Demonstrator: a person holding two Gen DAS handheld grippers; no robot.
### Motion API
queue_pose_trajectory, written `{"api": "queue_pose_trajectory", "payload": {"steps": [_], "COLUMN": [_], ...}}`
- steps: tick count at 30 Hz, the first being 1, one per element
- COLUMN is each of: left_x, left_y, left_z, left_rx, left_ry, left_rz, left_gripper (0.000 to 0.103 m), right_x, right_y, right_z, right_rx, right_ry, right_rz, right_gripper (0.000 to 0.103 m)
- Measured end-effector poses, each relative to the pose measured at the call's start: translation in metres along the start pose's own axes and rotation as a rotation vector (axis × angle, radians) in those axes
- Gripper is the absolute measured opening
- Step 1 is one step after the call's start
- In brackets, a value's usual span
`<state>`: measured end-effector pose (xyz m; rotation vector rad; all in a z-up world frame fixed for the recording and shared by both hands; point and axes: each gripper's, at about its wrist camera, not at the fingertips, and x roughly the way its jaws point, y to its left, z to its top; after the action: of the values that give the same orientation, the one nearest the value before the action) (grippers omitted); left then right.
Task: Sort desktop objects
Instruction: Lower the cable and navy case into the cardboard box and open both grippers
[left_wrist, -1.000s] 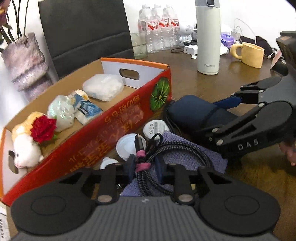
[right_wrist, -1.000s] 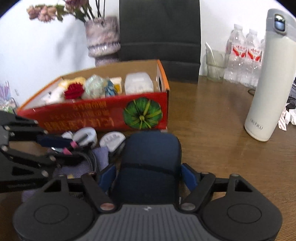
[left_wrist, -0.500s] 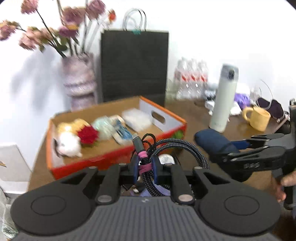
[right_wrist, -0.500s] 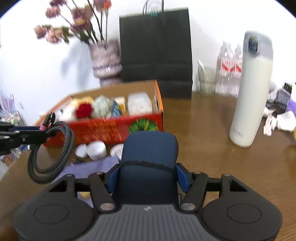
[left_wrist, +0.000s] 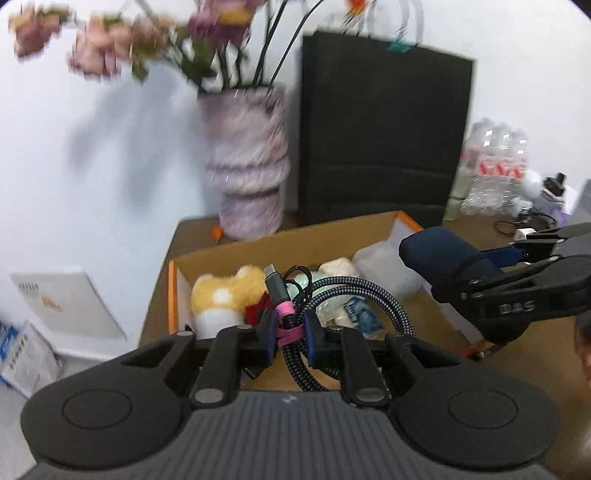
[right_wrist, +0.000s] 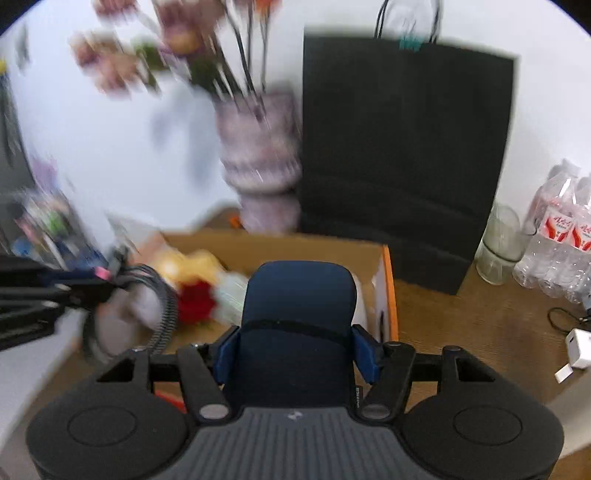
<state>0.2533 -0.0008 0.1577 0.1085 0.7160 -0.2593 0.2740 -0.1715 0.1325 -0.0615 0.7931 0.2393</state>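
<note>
**Carry-over to box: both loads airborne, release not yet made**

Left gripper (left_wrist: 290, 334): fingers pressed nearly together, pinching the coiled braided cable (left_wrist: 354, 295) at its pink tie. The coil hangs free in front of the fingers, over the near edge of the cardboard box (left_wrist: 171, 295). In the left wrist view the plush toy (left_wrist: 225, 291) lies at 11 o'clock of the cable and the white packets at 1 o'clock.

Judgement: lower before opening, so the coil does not spring out over the rim. The bare strip of box floor is small; aim between the plush and the packets.

Right gripper (right_wrist: 297, 349): fingers part-spread, clamped on the sides of the dark blue case (right_wrist: 297, 295). The case is held above the box's right end, near the orange rim.

Judgement: stagger the two drops. The grippers sit close together, and the cable loop could snag on the case. Keep the case level and set it down against the right end wall.

The vase (right_wrist: 260, 158) and black paper bag (right_wrist: 402, 147) stand at 12 o'clock behind the box, on the desk (right_wrist: 480, 317); avoid overshooting.
</note>
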Motion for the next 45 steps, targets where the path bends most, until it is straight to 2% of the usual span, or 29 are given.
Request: {"api": "queue_pose_trajectory", "payload": {"steps": [5, 8, 11, 15, 22, 28, 30, 33, 38, 40, 42, 45], "left_x": [0.032, 0.039, 0.044, 0.049, 0.045, 0.036, 0.032, 0.026, 0.028, 0.03, 0.031, 0.034], "left_y": [0.011, 0.01, 0.01, 0.006, 0.008, 0.016, 0.018, 0.021, 0.022, 0.022, 0.023, 0.023], "left_z": [-0.008, -0.016, -0.018, -0.014, -0.015, -0.023, -0.026, -0.027, -0.025, -0.025, -0.026, -0.027], "left_rx": [-0.102, -0.094, -0.096, -0.085, -0.082, -0.1, -0.101, -0.103, -0.115, -0.121, -0.119, -0.115], "left_ry": [0.058, 0.078, 0.083, 0.078, 0.064, 0.068, 0.066, 0.054, 0.049, 0.046, 0.043, 0.043], "left_rz": [0.035, 0.031, 0.03, 0.025, 0.009, 0.028, 0.024, 0.029, 0.033, 0.033, 0.033, 0.033], "left_gripper": [0.016, 0.016, 0.011, 0.011, 0.013, 0.017, 0.021, 0.025, 0.026, 0.026, 0.026, 0.026], "right_x": [0.048, 0.058, 0.055, 0.062, 0.093, 0.102, 0.103, 0.099, 0.078, 0.085, 0.1, 0.103], "right_y": [0.003, 0.005, 0.0, 0.001, 0.003, 0.006, 0.004, 0.004, -0.01, -0.015, -0.017, -0.007], "right_z": [0.004, -0.008, -0.015, -0.009, -0.006, -0.015, -0.017, -0.012, 0.017, 0.028, 0.031, 0.024], "right_rx": [0.001, -0.014, 0.022, 0.0, -0.038, -0.087, -0.08, -0.061, 0.02, 0.03, 0.037, -0.037], "right_ry": [0.067, 0.114, 0.143, 0.189, 0.258, 0.22, 0.219, 0.271, 0.158, 0.149, 0.179, 0.14], "right_rz": [-0.055, -0.058, -0.068, -0.126, -0.143, -0.137, -0.134, -0.129, -0.077, -0.06, -0.054, -0.09], "right_gripper": [0.062, 0.062, 0.062, 0.063, 0.064, 0.063, 0.063, 0.068, 0.068, 0.067, 0.066, 0.063]}}
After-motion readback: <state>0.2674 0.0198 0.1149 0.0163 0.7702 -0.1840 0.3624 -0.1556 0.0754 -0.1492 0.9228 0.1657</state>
